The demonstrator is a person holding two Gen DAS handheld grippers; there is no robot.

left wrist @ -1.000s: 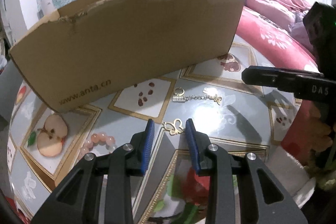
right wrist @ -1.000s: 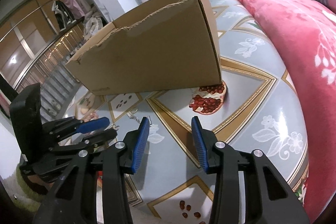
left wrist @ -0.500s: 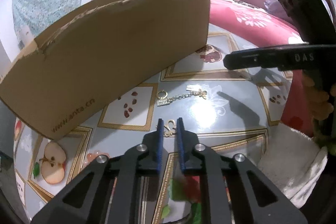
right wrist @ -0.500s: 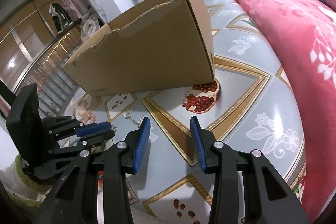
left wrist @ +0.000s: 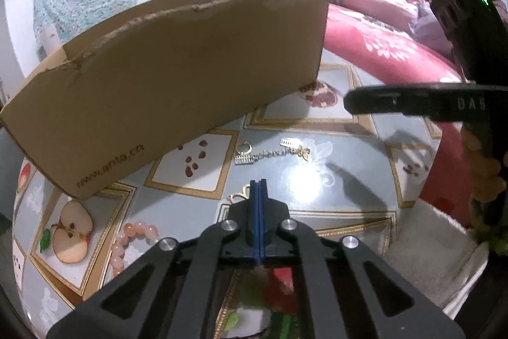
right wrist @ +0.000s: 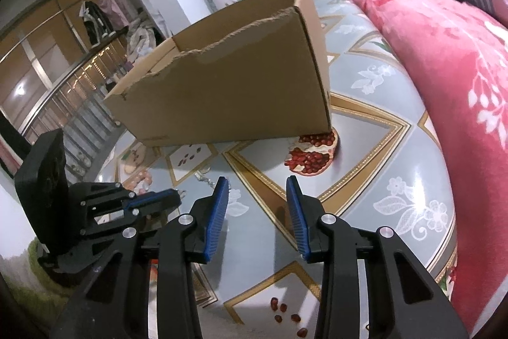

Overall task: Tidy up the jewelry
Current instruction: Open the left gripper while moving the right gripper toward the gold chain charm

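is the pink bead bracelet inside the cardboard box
No, the pink bead bracelet lies on the tablecloth in front of the cardboard box, outside it.

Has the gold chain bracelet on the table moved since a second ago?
No. The gold chain bracelet still lies just in front of the cardboard box, between the same tablecloth panels.
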